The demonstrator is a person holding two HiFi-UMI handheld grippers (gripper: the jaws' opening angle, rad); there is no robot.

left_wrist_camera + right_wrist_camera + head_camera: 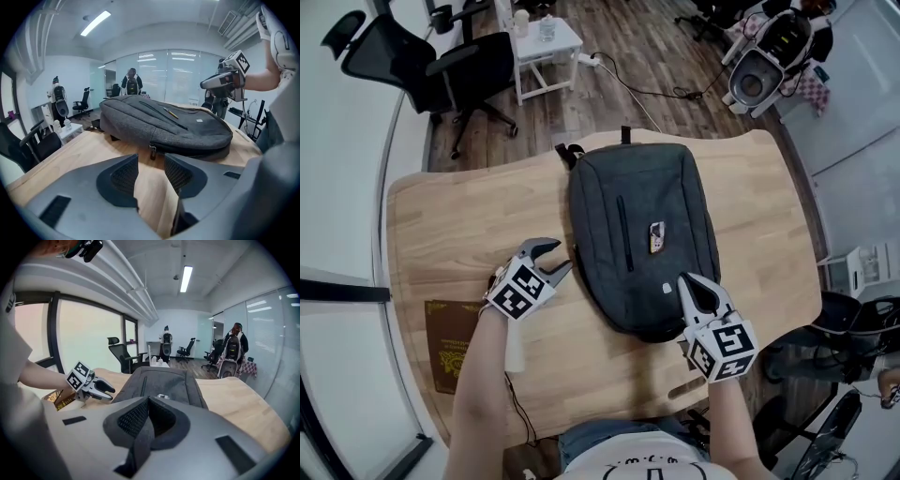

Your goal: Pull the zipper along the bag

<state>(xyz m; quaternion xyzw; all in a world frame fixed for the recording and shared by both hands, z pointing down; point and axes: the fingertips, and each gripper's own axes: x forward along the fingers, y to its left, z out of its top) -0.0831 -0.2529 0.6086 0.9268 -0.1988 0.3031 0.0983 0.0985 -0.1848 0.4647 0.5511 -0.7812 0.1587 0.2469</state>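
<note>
A dark grey backpack (642, 234) lies flat on the wooden table (450, 225). My left gripper (558, 255) is open just left of the bag's near side, with nothing between its fingers. In the left gripper view, a small metal zipper pull (152, 151) hangs on the bag's side seam right ahead of the open left gripper (151, 171). My right gripper (685, 280) is shut and empty over the bag's near right end. In the right gripper view the bag (161, 380) stretches away beyond the closed right gripper (149, 416), and the left gripper (105, 390) shows at its left.
A brown booklet (450, 342) lies near the table's left front corner. A small tag (657, 236) sits on the bag's top. Beyond the table stand a black office chair (422, 61), a white side table (546, 42) and a child's seat (769, 52).
</note>
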